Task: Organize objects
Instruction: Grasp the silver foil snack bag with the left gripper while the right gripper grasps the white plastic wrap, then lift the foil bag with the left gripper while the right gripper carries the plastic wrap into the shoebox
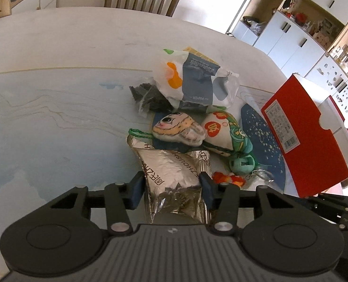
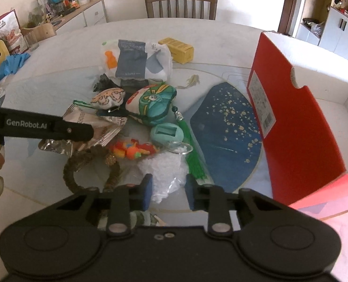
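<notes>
My left gripper (image 1: 172,188) is shut on a silver foil packet (image 1: 174,174), with a blue pad against each long side. In the right wrist view the packet (image 2: 96,127) lies at the left of the pile under the left tool's black side (image 2: 44,127). My right gripper (image 2: 168,192) points down at a clear plastic bag of white grains (image 2: 164,166). The bag's crumpled end fills the narrow gap between the pads. An open red box (image 2: 291,108) stands at the right, its white inside showing.
The pile holds a face-print plush (image 1: 178,129), a green-and-white pouch (image 2: 152,105), a teal round case (image 2: 166,136), an orange-red toy (image 2: 131,150) and a woven ring (image 2: 72,176). Farther back lie a white bag (image 2: 131,58) and a yellow box (image 2: 178,49). A blue speckled mat (image 2: 225,131) lies beside the red box.
</notes>
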Tool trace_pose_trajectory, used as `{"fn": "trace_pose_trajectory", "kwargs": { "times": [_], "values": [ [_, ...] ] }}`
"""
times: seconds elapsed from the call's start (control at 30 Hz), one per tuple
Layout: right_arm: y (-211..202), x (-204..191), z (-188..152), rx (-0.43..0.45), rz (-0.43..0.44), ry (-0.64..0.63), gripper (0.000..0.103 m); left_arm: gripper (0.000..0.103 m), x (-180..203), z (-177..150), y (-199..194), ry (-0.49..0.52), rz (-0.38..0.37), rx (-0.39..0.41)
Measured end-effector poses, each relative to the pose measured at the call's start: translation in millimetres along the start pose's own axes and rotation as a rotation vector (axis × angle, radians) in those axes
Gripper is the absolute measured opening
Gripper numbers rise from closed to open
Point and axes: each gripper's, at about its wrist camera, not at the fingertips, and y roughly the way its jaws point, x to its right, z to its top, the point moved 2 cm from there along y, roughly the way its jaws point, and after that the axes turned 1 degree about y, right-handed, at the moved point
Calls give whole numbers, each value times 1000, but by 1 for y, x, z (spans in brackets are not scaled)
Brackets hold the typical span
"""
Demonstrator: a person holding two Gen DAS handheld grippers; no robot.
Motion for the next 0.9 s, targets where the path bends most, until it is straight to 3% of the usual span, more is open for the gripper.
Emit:
{"fn": "trace_pose_trajectory", "kwargs": {
  "times": [0.5,0.9],
  "values": [
    [-57,11,-4,97,14,-6,25,48,5,-7,-54,42,8,90],
    [-100,49,8,203,82,1,25,48,57,-8,-91,68,14,159]
  ]
}}
